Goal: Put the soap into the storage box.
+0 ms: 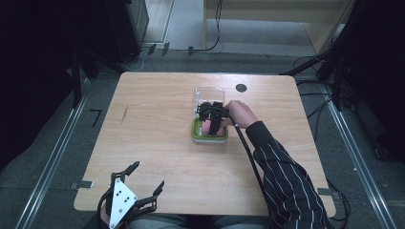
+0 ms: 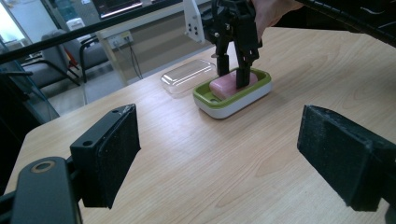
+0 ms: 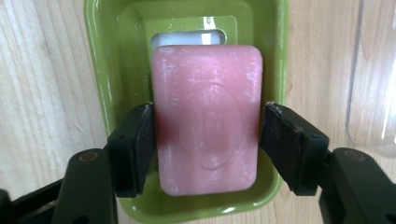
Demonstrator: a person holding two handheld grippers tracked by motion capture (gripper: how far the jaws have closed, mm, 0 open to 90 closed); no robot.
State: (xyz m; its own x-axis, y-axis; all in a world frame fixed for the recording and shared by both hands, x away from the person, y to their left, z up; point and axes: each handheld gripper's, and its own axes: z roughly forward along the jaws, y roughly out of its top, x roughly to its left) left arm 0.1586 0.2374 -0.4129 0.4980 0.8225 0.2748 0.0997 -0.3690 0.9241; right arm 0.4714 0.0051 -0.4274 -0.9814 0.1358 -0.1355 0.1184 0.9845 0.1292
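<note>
In the high view the table (image 1: 157, 143) spans the middle of the frame, and the soap dish (image 1: 197, 133) sits right of its centre. The bar of soap (image 1: 207, 128) lies in the dish. The clear lid (image 1: 206, 93) lies on the table just above the dish in the frame, and a round hole (image 1: 241, 88) sits to the lid's right, near the table's upper edge. The right gripper (image 1: 211, 125) stands over the dish, its jaws either side of the soap. The left gripper (image 1: 145, 179) sits at the lower left, at the table's bottom edge, well apart from the dish
</note>
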